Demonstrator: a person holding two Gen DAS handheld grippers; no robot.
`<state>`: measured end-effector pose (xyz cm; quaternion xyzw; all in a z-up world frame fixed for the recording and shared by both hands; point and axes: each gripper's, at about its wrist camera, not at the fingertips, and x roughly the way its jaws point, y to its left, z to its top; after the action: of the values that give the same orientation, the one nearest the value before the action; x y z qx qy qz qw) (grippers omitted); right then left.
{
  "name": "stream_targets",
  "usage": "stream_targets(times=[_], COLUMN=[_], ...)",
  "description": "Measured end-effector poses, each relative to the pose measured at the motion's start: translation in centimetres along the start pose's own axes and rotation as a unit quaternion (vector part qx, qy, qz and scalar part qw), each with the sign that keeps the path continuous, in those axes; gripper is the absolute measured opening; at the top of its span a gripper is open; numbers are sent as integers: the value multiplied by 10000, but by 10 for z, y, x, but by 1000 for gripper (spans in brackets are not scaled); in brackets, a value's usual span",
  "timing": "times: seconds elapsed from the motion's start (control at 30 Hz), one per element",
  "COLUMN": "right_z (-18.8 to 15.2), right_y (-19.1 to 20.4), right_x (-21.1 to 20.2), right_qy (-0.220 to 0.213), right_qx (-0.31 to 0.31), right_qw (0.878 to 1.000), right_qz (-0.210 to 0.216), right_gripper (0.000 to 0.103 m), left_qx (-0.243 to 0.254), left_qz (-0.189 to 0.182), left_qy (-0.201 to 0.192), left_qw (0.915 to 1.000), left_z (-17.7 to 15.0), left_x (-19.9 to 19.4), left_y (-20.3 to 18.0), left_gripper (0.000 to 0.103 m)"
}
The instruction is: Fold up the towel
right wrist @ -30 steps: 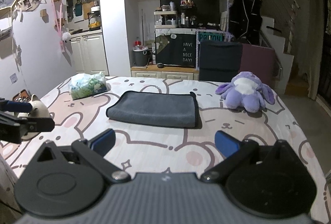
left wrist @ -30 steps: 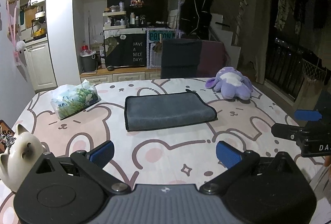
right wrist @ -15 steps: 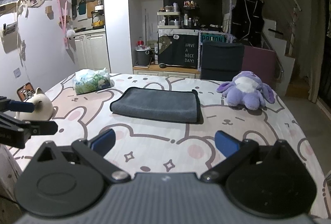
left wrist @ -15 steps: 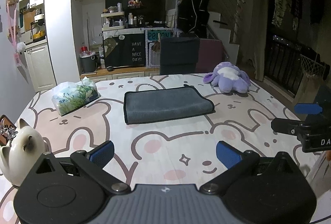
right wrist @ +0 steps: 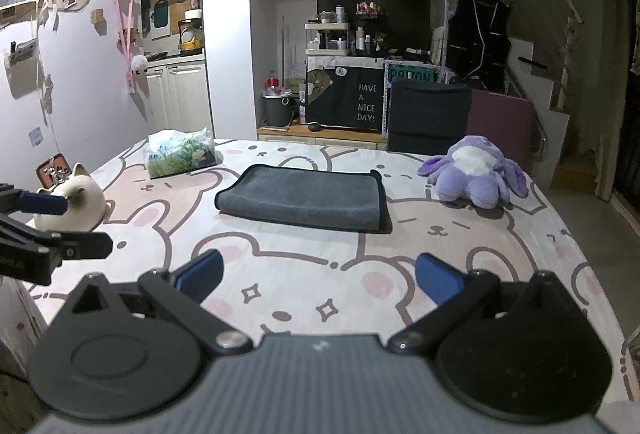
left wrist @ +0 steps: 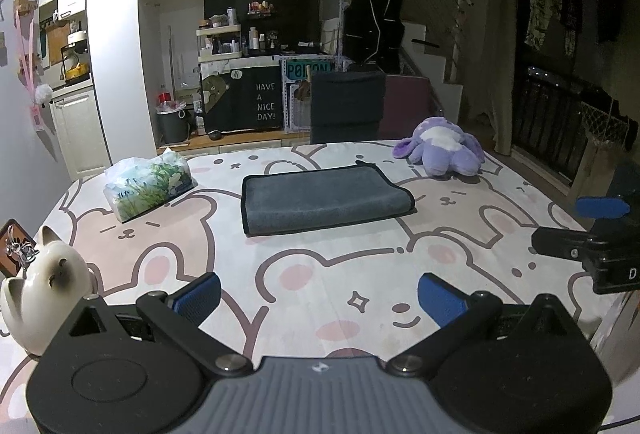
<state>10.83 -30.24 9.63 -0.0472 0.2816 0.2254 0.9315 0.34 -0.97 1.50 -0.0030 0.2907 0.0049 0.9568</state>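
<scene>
Tongs [left wrist: 319, 294] [right wrist: 318, 277] hover apart (both agape) before towel [left wrist: 324, 197].

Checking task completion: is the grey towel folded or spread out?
Folded. The grey towel lies as a thick, compact rectangle with a rounded doubled edge; both grippers are open and away from it.

Bare table [left wrist: 320, 274] lies between both open tongs and the towel [left wrist: 324, 197]; tissue pack [left wrist: 148, 187] and cat figurine [left wrist: 44, 286] flank the left side; plush toy [right wrist: 476, 173] stands right, apart from the towel.
</scene>
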Motion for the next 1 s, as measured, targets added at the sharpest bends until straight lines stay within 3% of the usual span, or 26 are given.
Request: stream_targets(times=[1.0], right_z=[-6], right_y=[1], right_x=[2], right_qy=[41], right_qx=[-31], right_qw=[10000], right_qz=[53], right_gripper=[103], left_qx=[-7], left_qz=[-1], left_qy=[1], left_qw=[10000], left_z=[-7], left_x=[-2], left_y=[-1], left_gripper=[103])
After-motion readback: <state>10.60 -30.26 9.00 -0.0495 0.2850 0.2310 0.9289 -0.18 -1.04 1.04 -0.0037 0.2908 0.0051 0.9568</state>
